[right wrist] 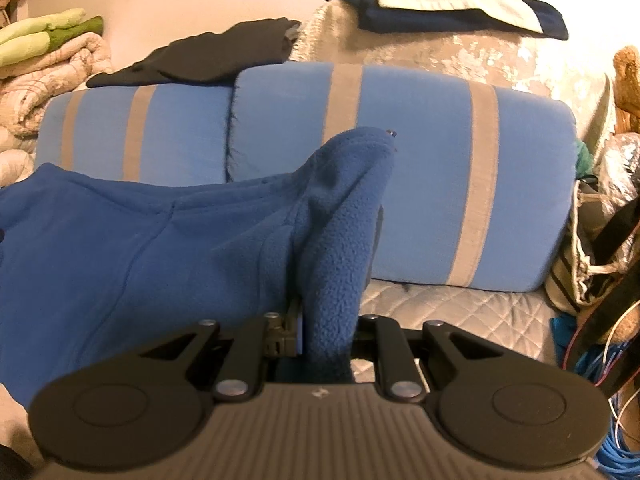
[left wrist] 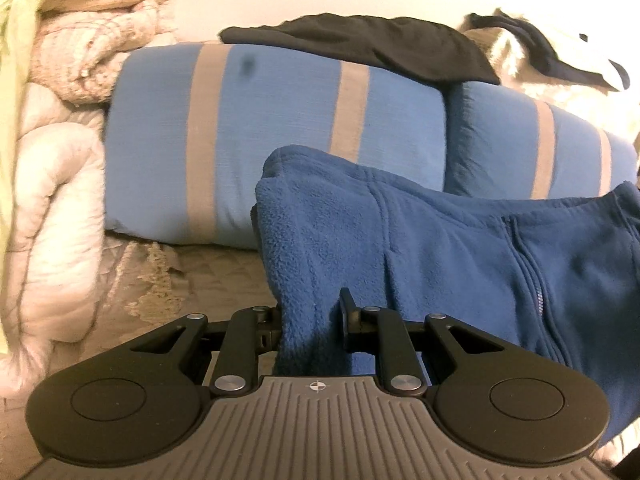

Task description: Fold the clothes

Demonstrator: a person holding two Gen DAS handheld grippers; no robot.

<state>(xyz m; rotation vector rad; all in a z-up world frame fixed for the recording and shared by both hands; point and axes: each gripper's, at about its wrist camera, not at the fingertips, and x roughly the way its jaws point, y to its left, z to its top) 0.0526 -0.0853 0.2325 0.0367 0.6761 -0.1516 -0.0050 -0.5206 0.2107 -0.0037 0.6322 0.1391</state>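
Both sets of jaws are clamped on the blue fleece jacket [left wrist: 440, 248]: the left gripper [left wrist: 310, 312] pinches a thick bunch of it at lower centre of its view, and the right gripper [right wrist: 326, 320] pinches another bunch that sticks up past its fingers. Between the two grips the jacket hangs spread out, filling the right half of the left view — its zip [left wrist: 532, 280] showing — and the left half of the right view, in front of two blue striped pillows [right wrist: 400, 168] on a quilted bed cover [right wrist: 460, 312]. A black garment [left wrist: 380, 48] lies on top of the pillows at upper centre.

I judge the jacket is being held up by two points. To handle it well, keep both grips level and the cloth taut between them — fleece is bulky and may slip — then lay it flat on the cover with its edges lined up.
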